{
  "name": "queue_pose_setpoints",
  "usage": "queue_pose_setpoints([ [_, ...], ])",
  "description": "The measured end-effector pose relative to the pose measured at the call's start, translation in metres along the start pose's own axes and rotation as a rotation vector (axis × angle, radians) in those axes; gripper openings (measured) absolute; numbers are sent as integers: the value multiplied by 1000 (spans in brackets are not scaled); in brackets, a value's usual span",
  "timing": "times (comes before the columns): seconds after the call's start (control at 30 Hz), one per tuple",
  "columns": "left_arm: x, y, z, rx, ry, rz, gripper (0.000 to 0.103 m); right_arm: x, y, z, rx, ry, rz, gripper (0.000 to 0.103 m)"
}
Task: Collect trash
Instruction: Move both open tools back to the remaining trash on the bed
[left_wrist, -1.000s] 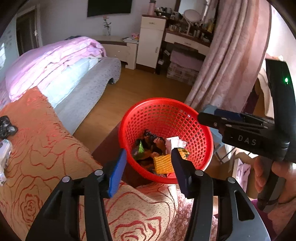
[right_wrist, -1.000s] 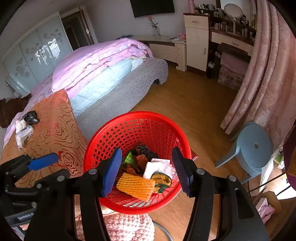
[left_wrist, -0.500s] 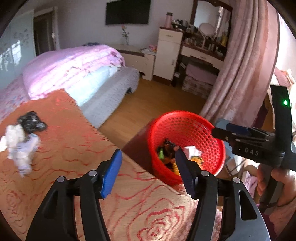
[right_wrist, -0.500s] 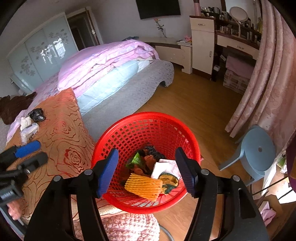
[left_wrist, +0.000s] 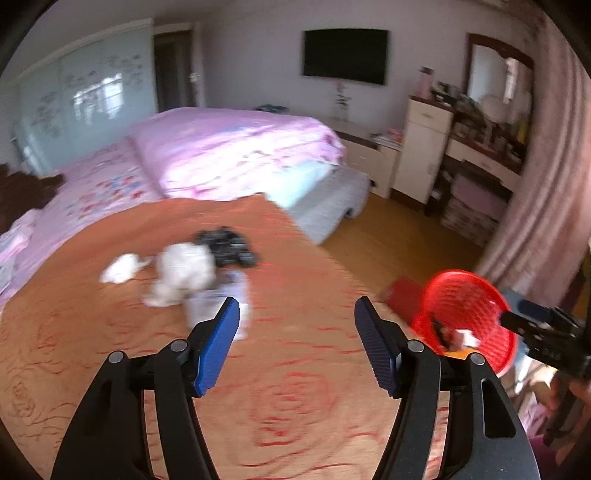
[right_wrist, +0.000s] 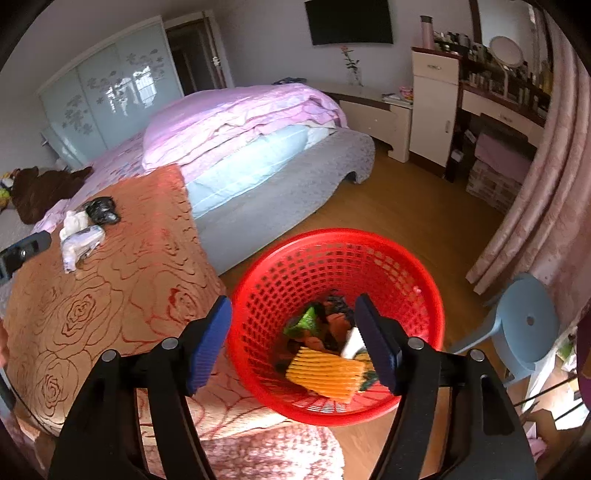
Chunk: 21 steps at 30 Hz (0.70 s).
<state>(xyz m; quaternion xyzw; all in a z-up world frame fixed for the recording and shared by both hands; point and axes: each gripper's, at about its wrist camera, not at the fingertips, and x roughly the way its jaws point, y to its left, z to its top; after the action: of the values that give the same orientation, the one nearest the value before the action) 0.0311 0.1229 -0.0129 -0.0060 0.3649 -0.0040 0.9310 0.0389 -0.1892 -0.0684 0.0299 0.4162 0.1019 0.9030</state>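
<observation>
A red mesh basket (right_wrist: 406, 258) holds several scraps, among them an orange foam net (right_wrist: 325, 373); it also shows in the left wrist view (left_wrist: 476, 295). My right gripper (right_wrist: 293, 339) is open and empty just above its near rim. On the orange rose-patterned blanket (left_wrist: 295, 387) lie white crumpled tissue (left_wrist: 184, 273), a black crumpled bag (left_wrist: 229, 247) and a clear plastic wrapper (left_wrist: 221, 302). They also show in the right wrist view: tissue (right_wrist: 75, 221), bag (right_wrist: 101, 210), wrapper (right_wrist: 83, 243). My left gripper (left_wrist: 297, 343) is open and empty, short of the wrapper.
A bed with a pink quilt (right_wrist: 240, 122) lies behind the blanket. A blue plastic stool (right_wrist: 524, 328) stands right of the basket. Pink curtains (right_wrist: 546, 184), a white cabinet (right_wrist: 436, 107) and a dressing table (right_wrist: 506, 114) line the right side. Wooden floor (right_wrist: 406, 214) lies between.
My left gripper has swung left, away from the basket, toward the trash on the blanket. My right gripper has stayed open over the basket, shifting slightly left.
</observation>
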Motion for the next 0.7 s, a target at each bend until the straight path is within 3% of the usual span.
queue_pose_setpoints([
  [0.37, -1, 114, 4, -211, 4, 199, 63, 14, 67, 4, -85, 15, 89, 68],
  [0.5, 0, 145, 6, -236, 4, 272, 63, 20, 99, 12, -112, 4, 135, 75],
  [0.7, 17, 176, 8, -242, 24, 306, 63, 32, 151, 22, -185, -18, 200, 76],
])
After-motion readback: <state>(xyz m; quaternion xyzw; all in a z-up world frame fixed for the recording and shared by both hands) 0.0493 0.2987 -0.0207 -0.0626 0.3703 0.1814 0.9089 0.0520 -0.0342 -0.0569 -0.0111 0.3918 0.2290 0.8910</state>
